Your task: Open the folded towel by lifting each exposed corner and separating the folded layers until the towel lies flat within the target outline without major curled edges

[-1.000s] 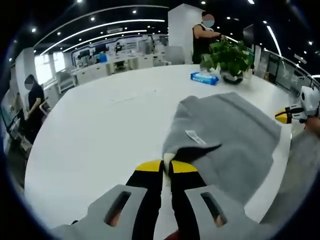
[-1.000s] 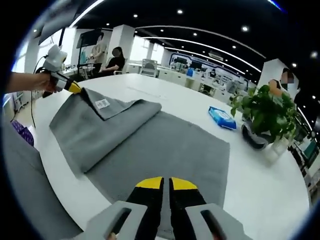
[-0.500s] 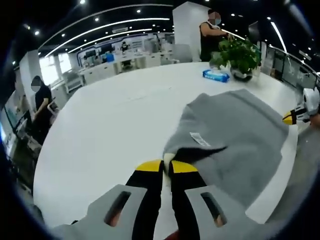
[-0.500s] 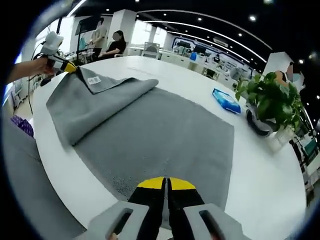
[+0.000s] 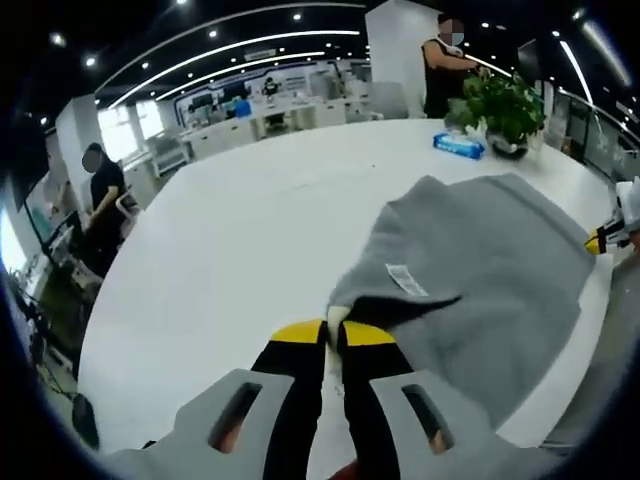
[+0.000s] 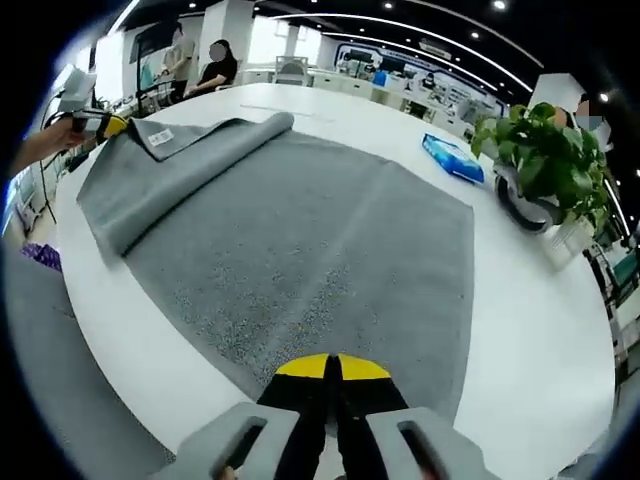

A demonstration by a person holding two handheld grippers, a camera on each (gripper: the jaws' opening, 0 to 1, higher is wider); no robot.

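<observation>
The left gripper [image 5: 334, 336] was pinched on a corner of the grey towel [image 6: 300, 240], whose remaining fold ran along the left side of the white table [image 6: 540, 330]. The right gripper [image 6: 333, 369] apparently clamped the near edge, jaws together.

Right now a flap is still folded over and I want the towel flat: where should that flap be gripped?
Grip the grey towel at the folded flap's labelled corner, where the left gripper already pinches it; that corner is free, so draw it outward from the fold.
</observation>
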